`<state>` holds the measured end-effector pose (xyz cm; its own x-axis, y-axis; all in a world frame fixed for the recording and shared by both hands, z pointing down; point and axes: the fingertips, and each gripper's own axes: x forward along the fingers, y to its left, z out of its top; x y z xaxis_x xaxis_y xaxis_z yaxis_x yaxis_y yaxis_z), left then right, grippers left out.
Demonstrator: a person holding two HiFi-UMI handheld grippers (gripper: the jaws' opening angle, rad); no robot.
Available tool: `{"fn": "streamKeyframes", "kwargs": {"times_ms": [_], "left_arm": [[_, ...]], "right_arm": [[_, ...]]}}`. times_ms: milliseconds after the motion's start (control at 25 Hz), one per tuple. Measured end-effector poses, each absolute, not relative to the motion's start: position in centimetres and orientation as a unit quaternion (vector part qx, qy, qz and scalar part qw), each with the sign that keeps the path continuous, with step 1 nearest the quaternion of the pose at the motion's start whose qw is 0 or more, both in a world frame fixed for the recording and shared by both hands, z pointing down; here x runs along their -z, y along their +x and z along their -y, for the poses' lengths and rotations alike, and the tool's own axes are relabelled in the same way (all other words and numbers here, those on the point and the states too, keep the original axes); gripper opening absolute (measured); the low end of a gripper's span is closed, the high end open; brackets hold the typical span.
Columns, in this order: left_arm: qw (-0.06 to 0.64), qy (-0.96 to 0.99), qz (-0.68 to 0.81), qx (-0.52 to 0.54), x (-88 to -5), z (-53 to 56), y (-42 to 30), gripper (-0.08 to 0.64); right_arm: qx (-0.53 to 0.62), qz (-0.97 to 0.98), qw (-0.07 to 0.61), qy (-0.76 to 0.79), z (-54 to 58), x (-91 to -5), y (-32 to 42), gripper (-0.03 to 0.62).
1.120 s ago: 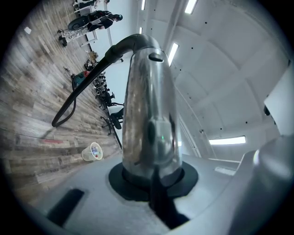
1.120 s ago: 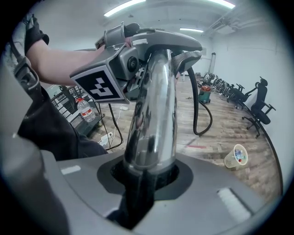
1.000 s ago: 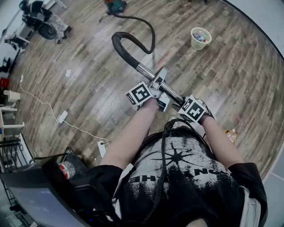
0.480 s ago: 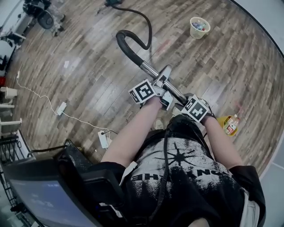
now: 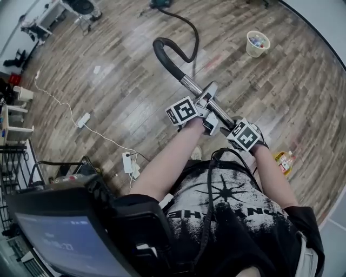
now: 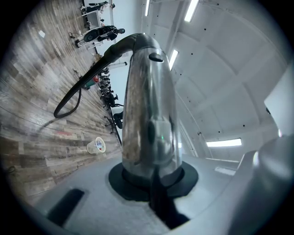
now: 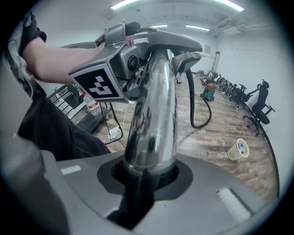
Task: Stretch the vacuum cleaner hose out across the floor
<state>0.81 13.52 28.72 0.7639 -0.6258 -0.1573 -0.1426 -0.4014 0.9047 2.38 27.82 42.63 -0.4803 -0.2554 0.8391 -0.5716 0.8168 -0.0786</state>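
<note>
A chrome vacuum tube runs into a curved black handle, and the black hose trails from it over the wooden floor to a teal vacuum cleaner at the far edge. My left gripper is shut on the tube, further up toward the handle. Close to the person's body, my right gripper is shut on the same tube. The left gripper view shows the tube clamped between the jaws, hose beyond. The right gripper view shows the tube, the left gripper ahead and the hose.
A pale cup-shaped bin stands on the floor at the upper right. White power strips and cables lie at the left. A yellow bottle lies by the person's right side. A monitor fills the lower left; office chairs stand far off.
Both grippers have travelled with the tube still clamped, ending a little right in the head view. The power strips and cables have slid up and away in the picture.
</note>
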Motion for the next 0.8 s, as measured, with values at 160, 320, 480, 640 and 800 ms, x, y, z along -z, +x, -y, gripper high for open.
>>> {"fn": "streamKeyframes", "kwargs": {"times_ms": [160, 320, 480, 640, 800], "left_arm": [[0.493, 0.791, 0.257, 0.254, -28.8, -16.4, 3.1, 0.043], [0.496, 0.781, 0.272, 0.264, -29.6, -19.5, 5.9, 0.042], [0.499, 0.777, 0.281, 0.263, -30.6, -22.8, 8.8, 0.043], [0.504, 0.771, 0.291, 0.258, -31.2, -25.0, 10.6, 0.042], [0.509, 0.77, 0.293, 0.25, -31.5, -27.0, 11.8, 0.043]], "right_arm": [[-0.177, 0.844, 0.452, 0.227, -30.9, -42.4, 5.3, 0.095], [-0.173, 0.844, 0.461, 0.212, -34.0, -43.0, 8.8, 0.095], [-0.178, 0.846, 0.461, 0.201, -37.5, -43.8, 11.8, 0.095], [-0.185, 0.849, 0.458, 0.189, -39.9, -44.2, 13.6, 0.095], [-0.194, 0.85, 0.453, 0.187, -42.1, -44.2, 14.5, 0.095]]}}
